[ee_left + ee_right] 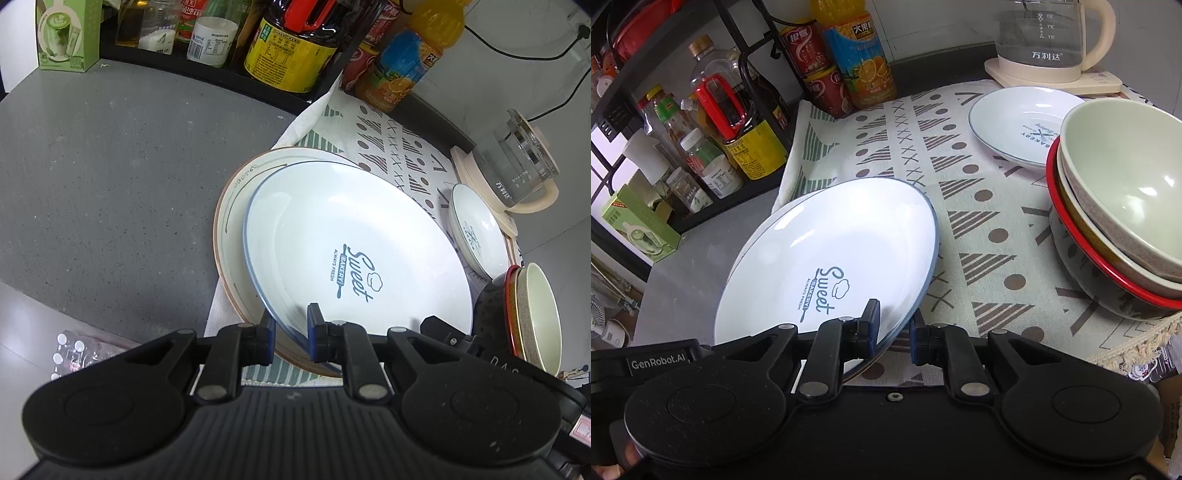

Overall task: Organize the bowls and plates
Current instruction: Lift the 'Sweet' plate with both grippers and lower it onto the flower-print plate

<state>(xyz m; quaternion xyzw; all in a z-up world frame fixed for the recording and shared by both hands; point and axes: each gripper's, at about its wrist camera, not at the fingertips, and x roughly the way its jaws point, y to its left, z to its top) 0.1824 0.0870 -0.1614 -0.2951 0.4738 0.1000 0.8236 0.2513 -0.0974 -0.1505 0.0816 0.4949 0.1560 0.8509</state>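
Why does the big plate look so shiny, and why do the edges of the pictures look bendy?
In the right wrist view, room light bounces off the Sweet Bakery plate as white glare along its far side. In the left wrist view the glare is softer on the same plate. Both fisheye lenses curve straight things, like the shelf edge, and darken the corners.

A grey speckled countertop (110, 177) under bright overhead light. At 11 o'clock, a black metal rack (639, 74) crowded with bottles (sauces, oil, spices). At 1 o'clock, a pale wall (517, 85) with a black power cord (517, 51) trailing across.
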